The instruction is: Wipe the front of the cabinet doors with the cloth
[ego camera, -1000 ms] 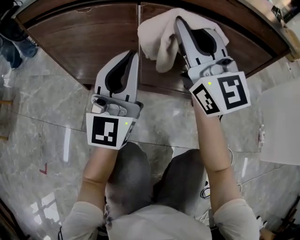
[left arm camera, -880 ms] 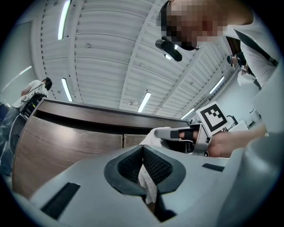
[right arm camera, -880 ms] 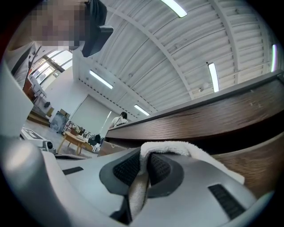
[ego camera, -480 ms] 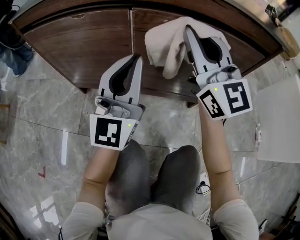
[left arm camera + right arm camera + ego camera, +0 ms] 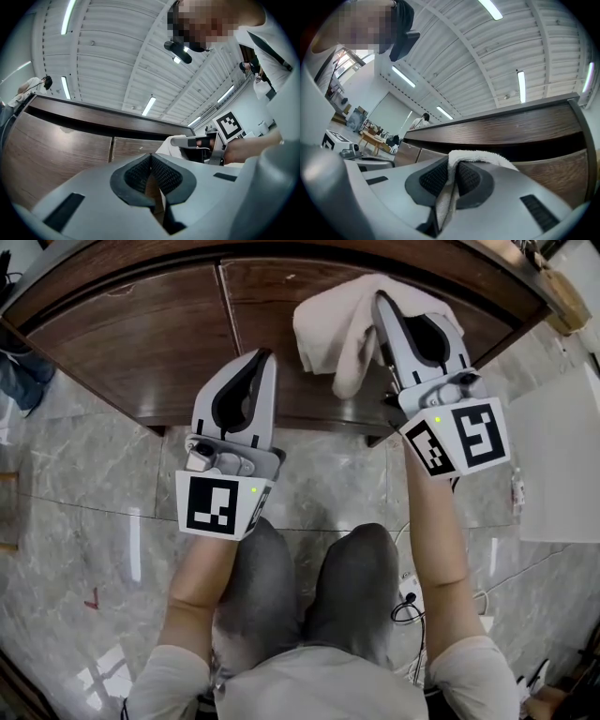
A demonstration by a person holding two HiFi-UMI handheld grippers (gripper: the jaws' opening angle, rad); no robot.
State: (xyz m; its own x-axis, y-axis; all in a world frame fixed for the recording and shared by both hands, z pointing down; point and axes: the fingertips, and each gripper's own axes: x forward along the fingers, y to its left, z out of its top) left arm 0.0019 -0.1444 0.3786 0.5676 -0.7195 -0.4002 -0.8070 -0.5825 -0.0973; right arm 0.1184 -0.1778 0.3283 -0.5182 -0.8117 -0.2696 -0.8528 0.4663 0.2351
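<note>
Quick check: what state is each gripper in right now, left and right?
Left gripper: closed, nothing between its fingers.
Right gripper: closed on the cloth.

Grey grippers (image 5: 268, 354) (marker cubes (image 5: 221, 505)), white sleeves (image 5: 171, 679)

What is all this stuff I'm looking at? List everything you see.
cabinet doors: two, dark brown wood, side by side at the top of the head view
cloth: one, off-white, in front of the right door
floor: one, grey marble tiles, below the cabinet
panel: one, white, at the right edge
cables: a few, black and white, on the floor by the right knee
knees: two, grey trousers, bottom centre
left gripper: one, grey, jaws together, empty
right gripper: one, grey, pinching the cloth
</note>
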